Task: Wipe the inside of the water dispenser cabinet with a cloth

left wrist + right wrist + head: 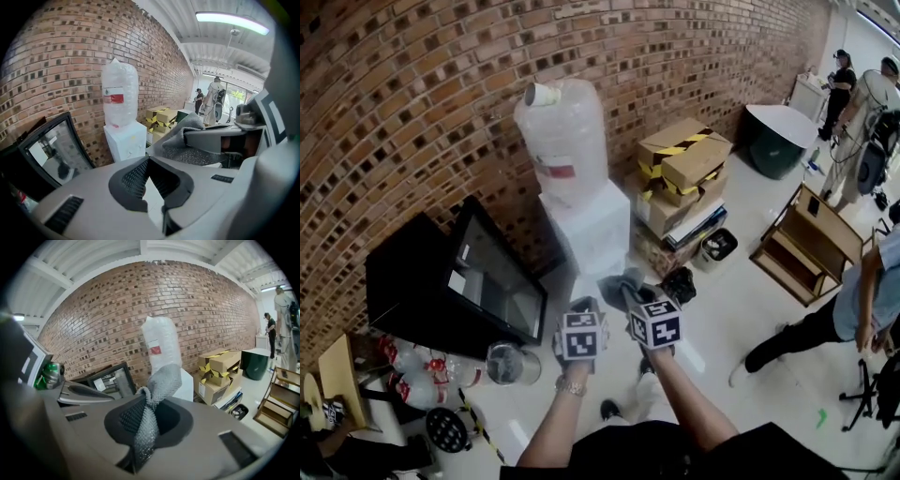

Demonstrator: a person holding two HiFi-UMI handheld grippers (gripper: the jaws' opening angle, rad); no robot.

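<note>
Before the brick wall (412,112), both grippers hang short of the white water dispenser (598,230).
The right gripper (145,427) has its fingers clamped on the grey cloth (161,380) (a fold stands up past them); the left gripper (157,190) has its fingers drawn together, nothing between.

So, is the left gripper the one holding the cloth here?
No, the left gripper has nothing between its jaws in its own view; the grey cloth is pinched in the right gripper.
</note>
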